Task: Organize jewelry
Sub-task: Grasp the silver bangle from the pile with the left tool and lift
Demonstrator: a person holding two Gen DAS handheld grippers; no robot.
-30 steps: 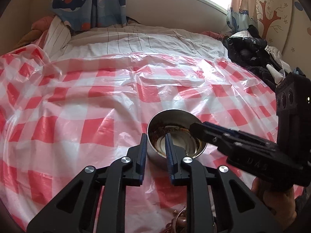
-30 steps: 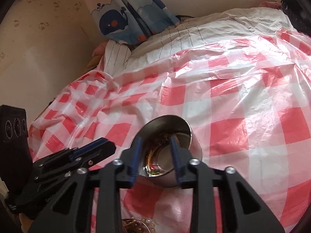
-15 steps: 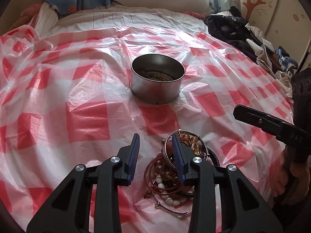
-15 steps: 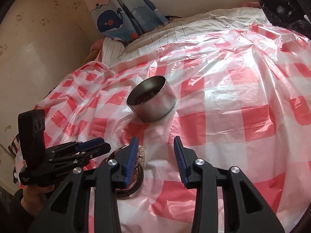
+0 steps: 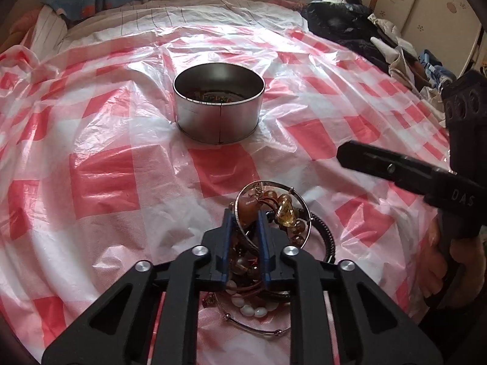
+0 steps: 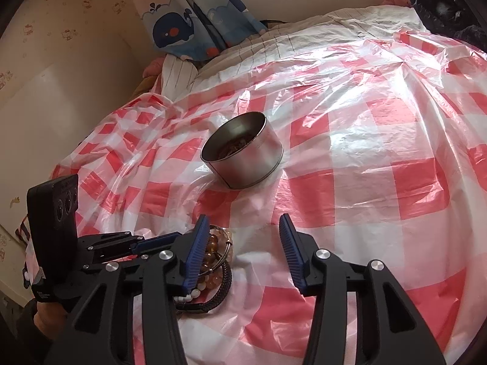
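A pile of bracelets and beads [image 5: 271,228] lies on the red-and-white checked plastic sheet [image 5: 103,179]. My left gripper [image 5: 246,216] is down in the pile, its jaws closed around a brown bead bracelet [image 5: 245,208] and a thin silver bangle. A round metal tin [image 5: 217,109] with some jewelry inside stands beyond the pile; it also shows in the right wrist view [image 6: 243,152]. My right gripper [image 6: 243,228] is open and empty, just right of the pile [image 6: 213,255], above the sheet.
The sheet covers a bed with a striped white cover [image 5: 182,12]. Dark clothes [image 5: 350,27] are heaped at the far right. A whale-print curtain [image 6: 188,24] hangs at the far left by the wall.
Both grippers pulled back from the tin to the jewelry pile. My left gripper dropped into the pile and closed on a bracelet. My right gripper opened wider.
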